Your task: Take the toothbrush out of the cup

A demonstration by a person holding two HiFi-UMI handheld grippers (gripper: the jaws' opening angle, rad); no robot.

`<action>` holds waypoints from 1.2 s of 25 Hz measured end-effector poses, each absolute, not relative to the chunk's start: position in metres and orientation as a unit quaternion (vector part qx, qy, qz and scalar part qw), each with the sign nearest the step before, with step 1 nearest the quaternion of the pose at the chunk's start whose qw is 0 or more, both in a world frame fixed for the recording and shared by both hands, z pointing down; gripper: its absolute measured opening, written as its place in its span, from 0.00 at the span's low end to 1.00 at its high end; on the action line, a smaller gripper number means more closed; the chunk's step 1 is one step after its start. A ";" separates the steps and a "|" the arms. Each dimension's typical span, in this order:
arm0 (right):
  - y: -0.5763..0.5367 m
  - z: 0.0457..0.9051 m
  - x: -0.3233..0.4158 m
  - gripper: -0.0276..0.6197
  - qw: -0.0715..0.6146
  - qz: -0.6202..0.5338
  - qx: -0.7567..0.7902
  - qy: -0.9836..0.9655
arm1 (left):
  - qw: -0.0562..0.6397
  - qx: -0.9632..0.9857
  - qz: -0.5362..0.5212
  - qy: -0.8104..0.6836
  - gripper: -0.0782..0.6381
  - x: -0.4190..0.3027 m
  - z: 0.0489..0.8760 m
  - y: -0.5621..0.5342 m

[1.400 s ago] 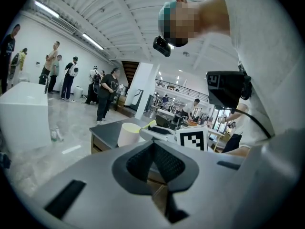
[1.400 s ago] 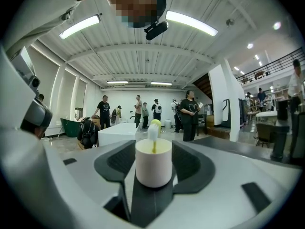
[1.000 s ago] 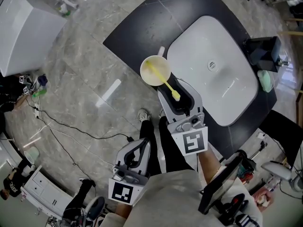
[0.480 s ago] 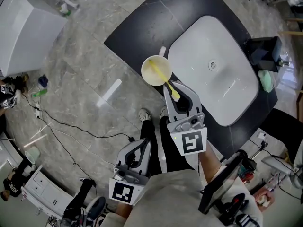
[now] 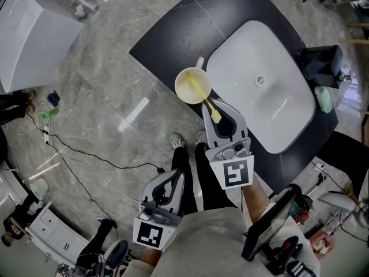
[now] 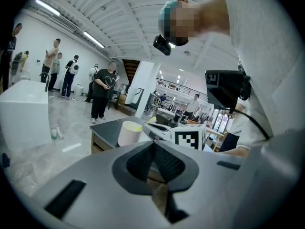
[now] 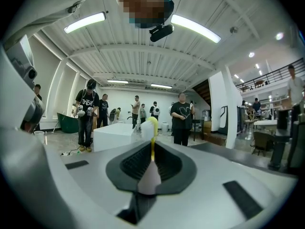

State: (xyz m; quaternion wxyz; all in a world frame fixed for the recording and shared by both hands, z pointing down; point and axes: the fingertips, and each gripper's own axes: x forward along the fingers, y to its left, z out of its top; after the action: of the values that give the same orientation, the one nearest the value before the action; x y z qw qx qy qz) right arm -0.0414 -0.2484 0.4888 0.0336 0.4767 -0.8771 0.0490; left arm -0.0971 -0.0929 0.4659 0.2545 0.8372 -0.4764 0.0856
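A cream cup (image 5: pixel 183 81) stands on the dark counter (image 5: pixel 173 39) next to the sink. A yellow toothbrush (image 5: pixel 203 96) leans out of it toward me, its lower part still inside the cup. My right gripper (image 5: pixel 215 115) has the toothbrush's outer end between its pads, and its jaws are closing on it. In the right gripper view the toothbrush (image 7: pixel 152 130) rises from between the meeting pads (image 7: pixel 167 163). My left gripper (image 5: pixel 169 184) hangs low near my body, shut and empty. The left gripper view shows the cup (image 6: pixel 129 133) ahead.
A white basin (image 5: pixel 262 85) fills the counter right of the cup. A black box (image 5: pixel 320 62) and a green item (image 5: pixel 324 98) sit at its far right. A white block (image 5: pixel 29 33) stands on the floor at left, with cables (image 5: pixel 86 160) trailing. Several people stand in the background.
The right gripper's jaws have come together from wide open onto the toothbrush's end. The left gripper has kept still.
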 end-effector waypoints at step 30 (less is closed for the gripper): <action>-0.218 0.378 -0.019 0.08 -0.009 -0.003 0.470 -0.883 | 0.129 0.856 0.030 -0.500 0.11 -0.094 0.364 -0.098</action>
State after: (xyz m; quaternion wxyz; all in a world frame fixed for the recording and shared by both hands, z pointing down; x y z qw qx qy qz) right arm -0.0187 -0.2179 0.3775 -0.0090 0.4697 -0.8828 -0.0029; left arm -0.0940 -0.0982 0.3638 0.1294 0.8559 -0.4998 0.0301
